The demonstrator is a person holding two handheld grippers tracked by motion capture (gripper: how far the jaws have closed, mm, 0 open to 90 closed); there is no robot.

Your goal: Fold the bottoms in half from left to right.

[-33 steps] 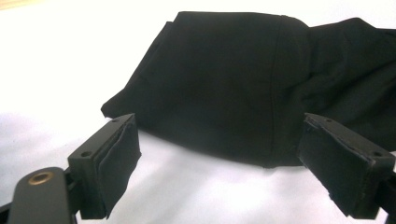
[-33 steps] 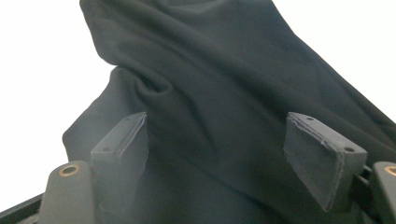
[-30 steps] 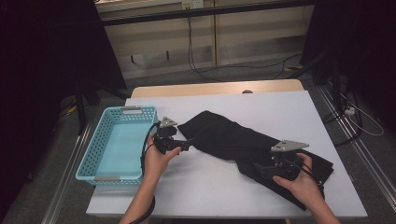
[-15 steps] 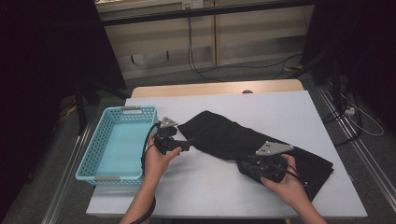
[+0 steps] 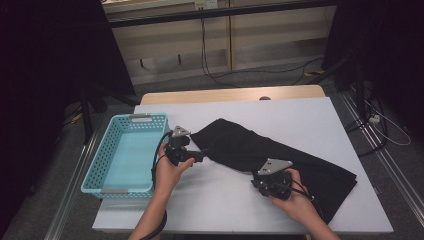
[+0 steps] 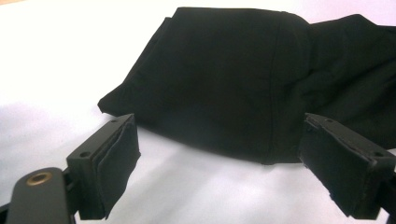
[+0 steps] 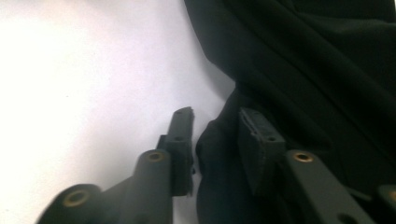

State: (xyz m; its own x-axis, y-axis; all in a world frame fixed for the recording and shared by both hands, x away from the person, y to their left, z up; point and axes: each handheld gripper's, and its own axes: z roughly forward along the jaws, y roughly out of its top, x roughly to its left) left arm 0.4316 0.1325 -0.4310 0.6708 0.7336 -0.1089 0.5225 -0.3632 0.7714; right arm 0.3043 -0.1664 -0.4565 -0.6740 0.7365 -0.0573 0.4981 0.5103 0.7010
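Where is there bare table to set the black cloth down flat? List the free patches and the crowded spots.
Free: the white table beyond the black cloth, up to the far edge, and the near strip between the two hands. The blue basket is empty too. Crowded: beside the basket at the left gripper, and the near right corner around the right gripper.

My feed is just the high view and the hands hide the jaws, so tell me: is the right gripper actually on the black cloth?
Observer: Yes. In the right gripper view, a bunched fold of the black cloth sits between the right gripper pads; the jaws have just been closing on it.
Operator: And the left one?
Observer: The left gripper stands wide open, its pads clear of the fabric.
Operator: What is it facing?
Observer: The cloth's folded end, lying flat on the white table just ahead of its jaws.
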